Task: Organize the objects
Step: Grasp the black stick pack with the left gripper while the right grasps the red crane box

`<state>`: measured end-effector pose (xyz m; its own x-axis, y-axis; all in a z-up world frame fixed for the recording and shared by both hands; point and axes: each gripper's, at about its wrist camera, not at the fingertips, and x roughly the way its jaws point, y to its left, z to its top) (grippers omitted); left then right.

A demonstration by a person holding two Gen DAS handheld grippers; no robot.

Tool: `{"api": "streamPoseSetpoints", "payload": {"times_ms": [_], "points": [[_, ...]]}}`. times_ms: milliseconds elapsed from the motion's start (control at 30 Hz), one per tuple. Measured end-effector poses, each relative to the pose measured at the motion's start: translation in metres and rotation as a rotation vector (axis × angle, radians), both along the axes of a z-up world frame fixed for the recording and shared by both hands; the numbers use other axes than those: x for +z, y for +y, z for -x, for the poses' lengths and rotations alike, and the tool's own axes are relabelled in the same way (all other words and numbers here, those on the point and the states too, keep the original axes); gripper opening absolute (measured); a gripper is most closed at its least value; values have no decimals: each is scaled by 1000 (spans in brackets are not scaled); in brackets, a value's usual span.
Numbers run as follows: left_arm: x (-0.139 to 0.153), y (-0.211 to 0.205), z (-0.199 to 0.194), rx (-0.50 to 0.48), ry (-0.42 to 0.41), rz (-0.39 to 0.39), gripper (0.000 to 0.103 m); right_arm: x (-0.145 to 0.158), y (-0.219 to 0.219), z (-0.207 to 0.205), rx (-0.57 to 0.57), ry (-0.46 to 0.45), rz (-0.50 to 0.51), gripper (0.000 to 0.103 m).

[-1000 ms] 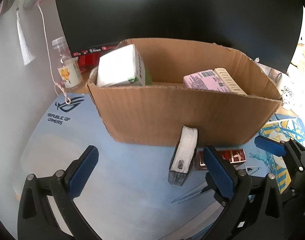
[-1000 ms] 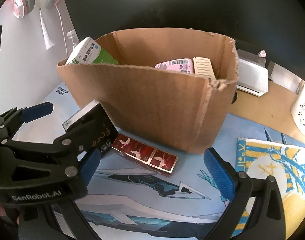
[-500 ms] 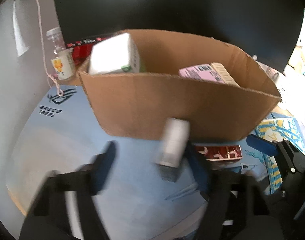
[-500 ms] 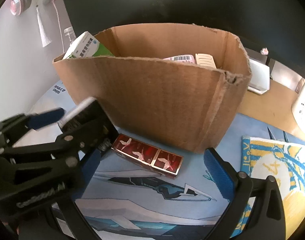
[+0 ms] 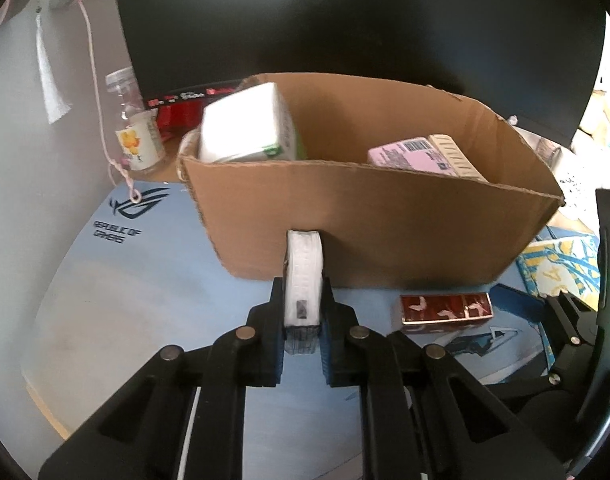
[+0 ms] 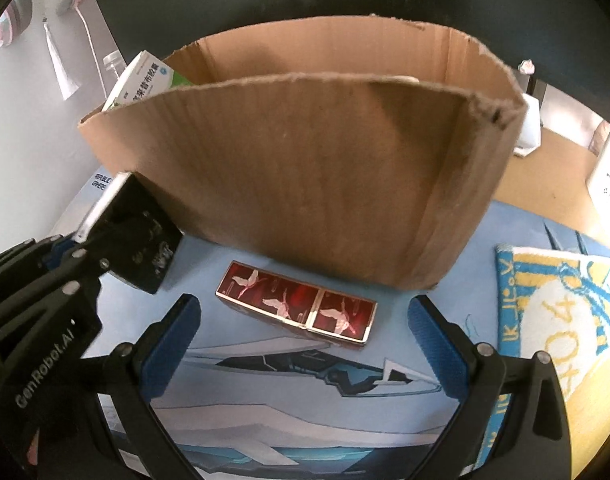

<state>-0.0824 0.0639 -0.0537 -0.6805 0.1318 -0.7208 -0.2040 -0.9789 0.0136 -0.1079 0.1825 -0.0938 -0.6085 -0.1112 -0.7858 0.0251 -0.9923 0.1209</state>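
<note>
Before the cardboard box (image 5: 385,232), left hand-held gripper (image 5: 303,334) pinching a slim black-and-white box (image 5: 303,276); right hand-held gripper (image 6: 305,344) spread above a red crane-patterned box (image 6: 297,304).

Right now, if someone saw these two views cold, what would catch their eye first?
The big open cardboard box fills the middle of both views, with a white carton and a pink packet poking above its rim. In front of it, the left gripper is clamped on a slim black-and-white box. A glossy red box with cranes lies flat on the blue mat, between the open right gripper's fingers.
</note>
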Motion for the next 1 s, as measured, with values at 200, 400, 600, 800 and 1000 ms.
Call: {"api": "streamPoseSetpoints", "payload": {"times_ms": [200, 400, 600, 800, 1000], "points": [[0, -11, 4, 39, -1, -3, 13, -1, -4, 4, -19, -1, -25, 103], [-2, -18, 6, 71, -3, -2, 13, 2, -3, 9, -41, -24, 7, 103], [-2, -21, 7, 88, -5, -5, 13, 5, 1, 11, -80, -19, -8, 93], [-9, -19, 8, 97, -9, 6, 13, 7, 5, 10, -99, -15, -9, 82], [-11, -19, 9, 107, -8, 12, 13, 8, 6, 9, -69, -8, -13, 81]]}}
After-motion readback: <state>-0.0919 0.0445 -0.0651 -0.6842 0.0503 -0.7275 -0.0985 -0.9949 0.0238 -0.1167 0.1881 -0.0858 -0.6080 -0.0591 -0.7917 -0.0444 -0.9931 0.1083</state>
